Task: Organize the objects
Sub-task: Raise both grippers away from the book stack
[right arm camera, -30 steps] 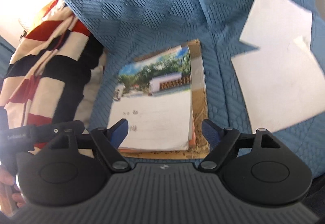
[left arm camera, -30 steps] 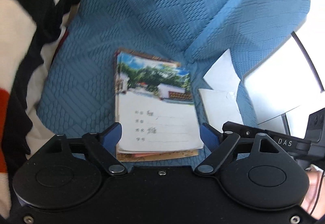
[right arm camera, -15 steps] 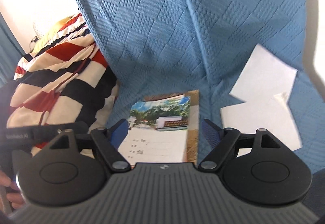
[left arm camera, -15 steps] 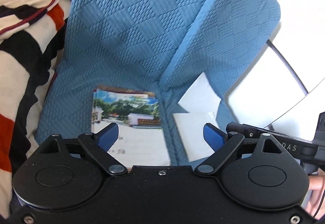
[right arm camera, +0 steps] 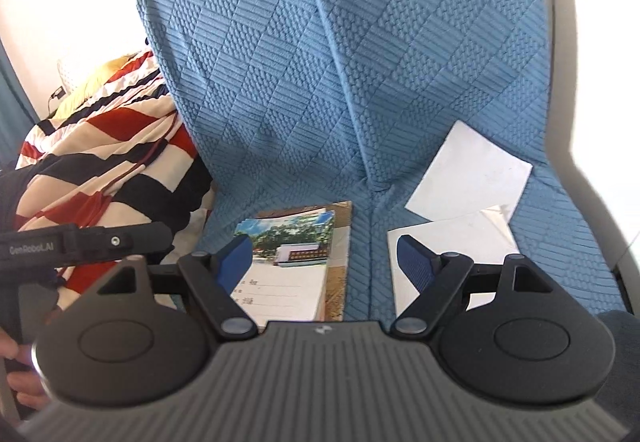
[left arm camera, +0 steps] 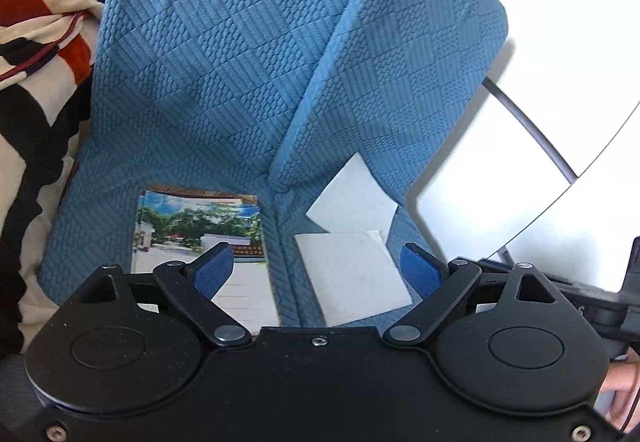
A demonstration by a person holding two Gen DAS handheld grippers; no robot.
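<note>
**Both grippers empty above blue seat**

Left gripper and right gripper are seen spread wide, nothing between the jaws. A photo-covered notebook stack is laid on the blue quilted seat cover; 2 white paper sheets are seen beside it, overlapping.

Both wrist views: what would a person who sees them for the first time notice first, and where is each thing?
The textured blue sofa cover fills most of both views. On the seat lies a notebook with a landscape photo on its cover, left of the seam, and two white paper sheets overlap right of it. A red, black and cream striped blanket is heaped at the left edge, and the open left gripper and right gripper hold nothing.
</note>
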